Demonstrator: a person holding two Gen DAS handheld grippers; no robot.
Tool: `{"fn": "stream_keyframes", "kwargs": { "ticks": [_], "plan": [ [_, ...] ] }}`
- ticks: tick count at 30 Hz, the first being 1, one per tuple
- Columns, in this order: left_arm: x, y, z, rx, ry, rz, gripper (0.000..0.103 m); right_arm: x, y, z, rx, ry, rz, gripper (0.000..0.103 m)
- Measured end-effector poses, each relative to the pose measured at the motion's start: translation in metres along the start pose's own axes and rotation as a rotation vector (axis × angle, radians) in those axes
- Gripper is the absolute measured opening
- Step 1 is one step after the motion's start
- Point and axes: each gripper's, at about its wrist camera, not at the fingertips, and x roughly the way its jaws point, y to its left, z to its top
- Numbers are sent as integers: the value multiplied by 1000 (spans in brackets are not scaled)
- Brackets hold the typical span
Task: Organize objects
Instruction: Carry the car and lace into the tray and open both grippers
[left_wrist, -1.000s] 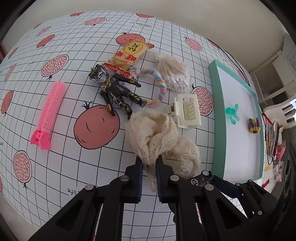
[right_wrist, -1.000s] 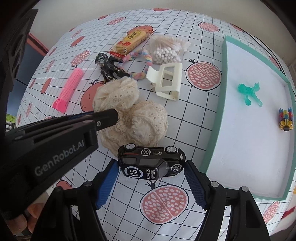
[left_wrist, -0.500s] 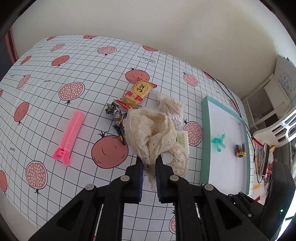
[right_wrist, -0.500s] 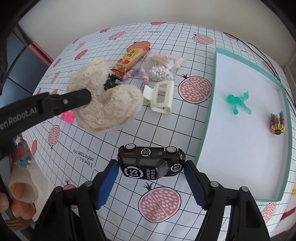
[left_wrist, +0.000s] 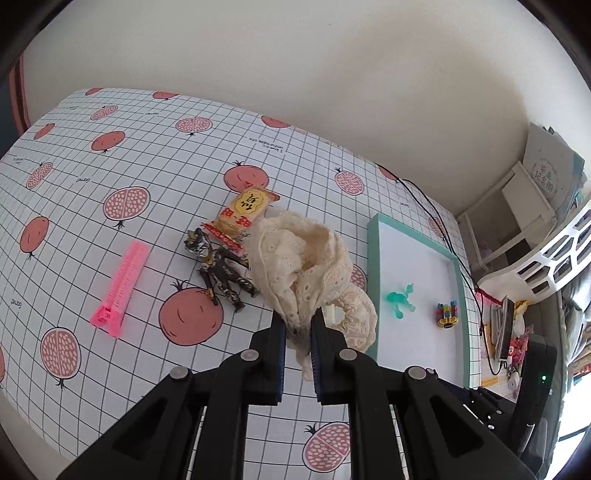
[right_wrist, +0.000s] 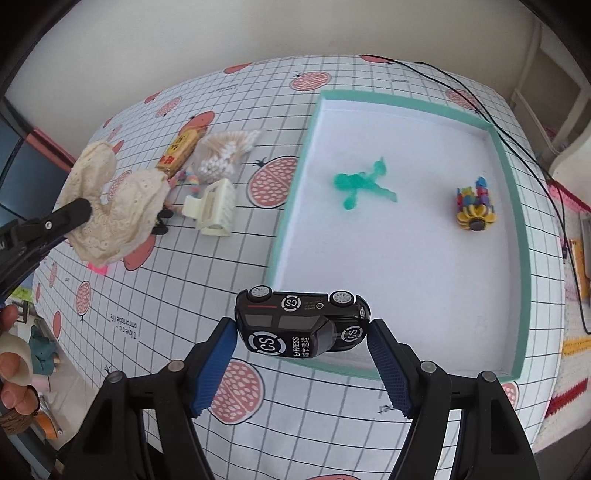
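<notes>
Tray (right_wrist: 513, 206): green figure (right_wrist: 364, 182), colourful toy (right_wrist: 474, 206)

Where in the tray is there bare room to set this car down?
The tray is mostly bare: the whole near half, below the green figure and the colourful toy, plus the far strip behind them. The toy car hangs in the right gripper over the near left corner. Between the two toys is tighter.
</notes>
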Motion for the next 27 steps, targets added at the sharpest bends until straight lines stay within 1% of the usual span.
{"fn": "stream_keyframes", "kwargs": {
  "ticks": [4,8,14,17,21,27],
  "plan": [
    [7,-29,1,45,11,-43,12,-7,-36,-4,73,-8,-22,75],
    [19,-65,-1,113,32,-88,12,-11,-69,-8,141,-11,-32,75],
    [36,-113,-9,204,73,-149,12,-17,-102,-15,199,-32,-52,75],
    [44,-132,-14,249,93,-164,12,-19,-117,-18,229,-44,-70,75],
    [56,-147,-22,281,123,-180,12,-16,-131,-19,274,-45,-71,75],
    [75,-154,-29,320,160,-156,12,-9,-131,-16,282,-37,-72,76]
  ]
}}
